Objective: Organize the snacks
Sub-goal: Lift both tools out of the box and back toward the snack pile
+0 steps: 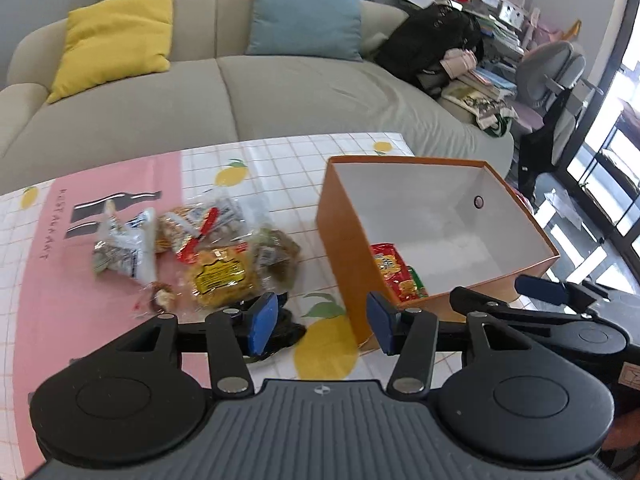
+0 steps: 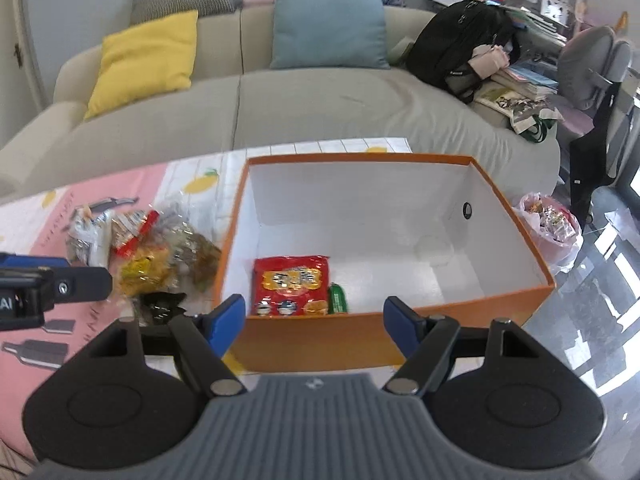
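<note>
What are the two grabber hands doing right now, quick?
Left gripper: open, holding nothing, above the table beside the snack pile.
Right gripper: open, holding nothing, in front of the orange box.

We are in a home living room: a beige sofa (image 2: 320, 112) with yellow cushion (image 2: 144, 60) and blue cushion (image 2: 328, 24), a black backpack (image 2: 460, 52) beside what seem stacked books (image 2: 520, 80), and a lemon-print cloth on the worktop (image 1: 280, 168).

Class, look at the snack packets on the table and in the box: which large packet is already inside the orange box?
The red packet lies on the floor of the orange box, beside a small green one. The yellow packet and the rest remain piled on the table.
</note>
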The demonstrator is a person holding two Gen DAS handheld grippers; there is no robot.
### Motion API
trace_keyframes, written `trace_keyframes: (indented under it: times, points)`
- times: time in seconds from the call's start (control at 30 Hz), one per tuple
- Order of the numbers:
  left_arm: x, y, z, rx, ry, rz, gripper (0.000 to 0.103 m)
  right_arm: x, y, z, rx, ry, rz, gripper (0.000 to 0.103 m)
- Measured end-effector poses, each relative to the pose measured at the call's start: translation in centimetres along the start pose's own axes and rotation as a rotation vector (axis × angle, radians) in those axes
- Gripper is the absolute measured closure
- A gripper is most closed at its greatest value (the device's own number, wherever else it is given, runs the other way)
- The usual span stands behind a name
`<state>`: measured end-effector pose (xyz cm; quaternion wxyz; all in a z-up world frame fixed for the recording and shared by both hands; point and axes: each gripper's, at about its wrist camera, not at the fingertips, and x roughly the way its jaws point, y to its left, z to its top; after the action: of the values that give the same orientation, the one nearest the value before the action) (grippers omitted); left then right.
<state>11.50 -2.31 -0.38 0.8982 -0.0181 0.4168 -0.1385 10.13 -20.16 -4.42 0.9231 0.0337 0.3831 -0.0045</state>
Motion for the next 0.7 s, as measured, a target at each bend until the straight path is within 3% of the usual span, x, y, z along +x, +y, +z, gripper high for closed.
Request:
trace_keyframes:
  times: [0.17, 0.37, 0.57, 0.7]
  points:
    - [-1.5, 1.9, -2.1, -0.007, -0.053, 0.044, 0.042, -1.4, 1.8, -1.9, 0.024, -0.029, 0.005, 0.028]
    - [-2.5, 4.7, -4.3, -0.051, -0.083, 0.091, 0.042, -2.7, 5.0, -3.7, -0.034, -0.070, 0.006, 0.028]
    - [-3.5, 6.2, -6.1, -0.012, -0.121, 0.154, 0.042, -2.9, 7.6, -4.8, -0.072, -0.076, 0.055, 0.028]
    - [-3.5, 7.0, -7.3, 0.025, -0.128, 0.197, 0.033, -2.5, 9.8, -5.2, -0.112, -0.074, 0.074, 0.028]
